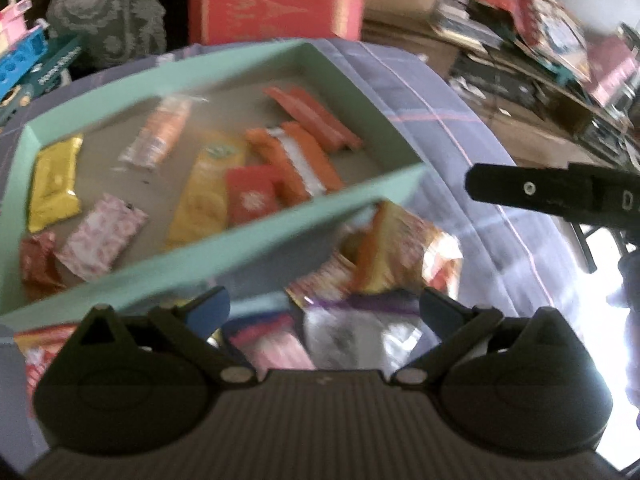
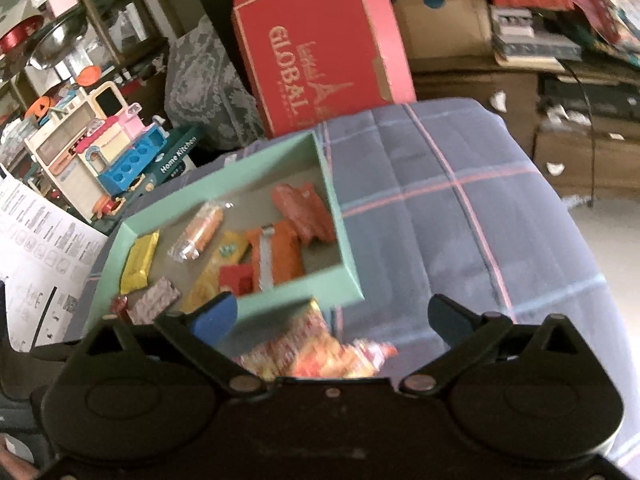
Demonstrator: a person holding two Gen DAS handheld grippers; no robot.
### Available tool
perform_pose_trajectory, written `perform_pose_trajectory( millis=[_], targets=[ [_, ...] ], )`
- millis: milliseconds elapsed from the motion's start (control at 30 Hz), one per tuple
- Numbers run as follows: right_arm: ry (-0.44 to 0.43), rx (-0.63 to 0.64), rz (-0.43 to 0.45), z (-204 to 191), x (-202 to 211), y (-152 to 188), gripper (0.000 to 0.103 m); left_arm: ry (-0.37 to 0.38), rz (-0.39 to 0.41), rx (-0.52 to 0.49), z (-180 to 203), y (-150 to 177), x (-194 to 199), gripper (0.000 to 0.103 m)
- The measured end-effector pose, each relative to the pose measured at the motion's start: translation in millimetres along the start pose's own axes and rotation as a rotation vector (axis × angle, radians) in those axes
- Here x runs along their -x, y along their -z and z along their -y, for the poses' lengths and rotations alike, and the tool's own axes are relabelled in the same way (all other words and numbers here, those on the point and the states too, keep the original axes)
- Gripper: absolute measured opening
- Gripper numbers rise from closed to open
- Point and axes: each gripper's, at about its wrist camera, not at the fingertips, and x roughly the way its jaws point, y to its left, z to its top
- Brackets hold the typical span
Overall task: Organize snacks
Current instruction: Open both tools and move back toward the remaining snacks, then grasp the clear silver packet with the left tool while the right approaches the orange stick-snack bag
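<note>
Snack stock, partly boxed. Shallow mint-green cardboard box point(image 1: 224, 248) lay on a grey-blue plaid quilt point(image 1: 460, 128), its long axis running from about 8 o'clock to 2 o'clock in the left wrist view. Contents, lying flat: gold foil packet point(image 1: 54, 184) at the 9 o'clock end, clear-wrapped orange roll point(image 1: 160, 132), yellow sachet point(image 1: 204, 196), small red square packet point(image 1: 250, 200), orange-and-white wrapper point(image 1: 296, 160) and paired salmon-red bars point(image 1: 316, 116) toward 2 o'clock. Most long items pointed roughly 11 to 5 o'clock, across the box's length.

Unsorted remainder: crumpled yellow-orange snack bag point(image 1: 400, 256) outside the near wall at 5 o'clock of the box, beside a pink packet point(image 1: 272, 344) and a white-and-purple pouch point(image 1: 352, 332).

Left gripper point(image 1: 324, 312) stood spread wide with nothing between its blue-tipped fingers, above the loose pile. Right gripper point(image 2: 332, 316) was likewise spread and empty, over the same snack bag point(image 2: 320, 348); one of its black fingers point(image 1: 540, 192) showed at 3 o'clock in the left view.

Risks, as judged: both tools converged on one pile and could collide. A crinkled bag could slip from a shallow pinch. A low approach could catch the box's near wall and shunt it on the soft quilt. Blur left the exact clearances untellable.
</note>
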Motion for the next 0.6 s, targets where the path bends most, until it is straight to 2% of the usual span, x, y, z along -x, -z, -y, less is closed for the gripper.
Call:
perform_pose_trajectory(
  millis=[67,200,367,467,600],
  targets=[
    [0.005,-0.024,-0.009,9.8,5.6,8.7,0.103,0.008,-0.011,-0.034,11.8,7.2,-3.1,0.100],
    [0.014,-0.061,-0.017,28.2,14.6,23.3,0.103,0.033,-0.042,-0.101,30.6,17.7,-11.8,0.083],
    [0.023,-0.101,-0.029,46.4,21.9,39.0,0.103,0.056,-0.098,-0.164,44.4,36.1,-23.1,0.075],
    [0.024,-0.118,-0.031,52.7,23.0,44.4,0.103,0.058,-0.085,-0.222,50.8,48.1,-19.8,0.057],
    [0.011,-0.112,-0.030,49.8,20.4,44.2,0.103,0.072,-0.068,-0.226,44.9,59.1,-12.0,0.054]
  ],
)
